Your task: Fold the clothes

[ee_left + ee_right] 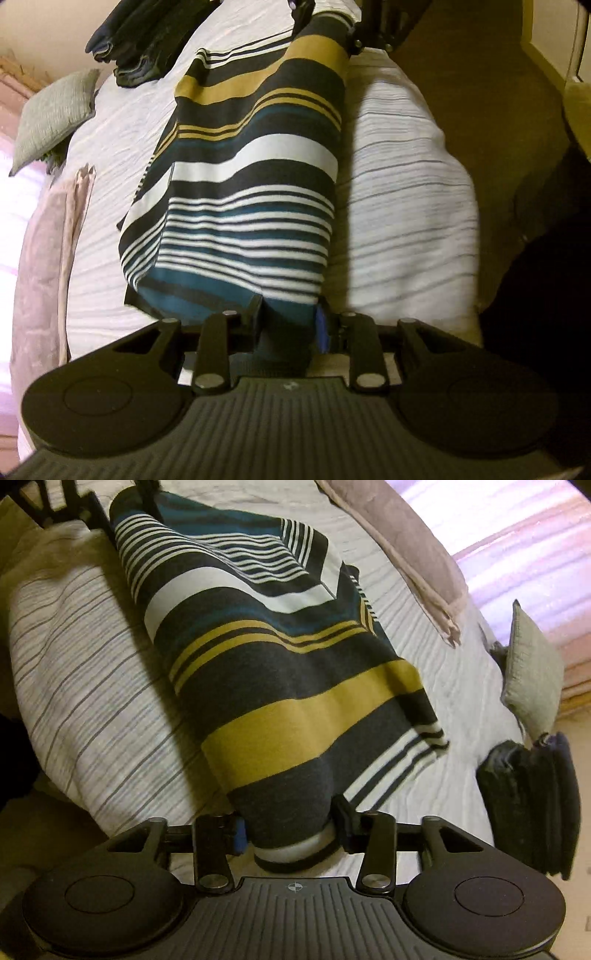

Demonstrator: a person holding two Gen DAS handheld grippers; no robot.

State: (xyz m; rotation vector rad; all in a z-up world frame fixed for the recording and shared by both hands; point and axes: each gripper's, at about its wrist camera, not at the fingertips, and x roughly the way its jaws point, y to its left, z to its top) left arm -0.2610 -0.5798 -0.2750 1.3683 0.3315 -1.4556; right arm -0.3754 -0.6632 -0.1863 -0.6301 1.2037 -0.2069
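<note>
Striped garment (255, 177) — soft matt knit cloth in navy, teal, mustard and white. Bedcover (402, 192): pale ribbed cloth, faintly crinkled. Pink blanket (413, 550): plush, slightly shiny. Grey cushion (55, 110): coarse woven cloth. Left gripper (288, 328) and right gripper (288, 830) — matt black plastic, ridged body, dull metal pivot pins.

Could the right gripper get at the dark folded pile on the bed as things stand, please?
Probably not yet: the right gripper is shut on the striped garment, shared with the left gripper. The dark folded pile lies unobstructed.
</note>
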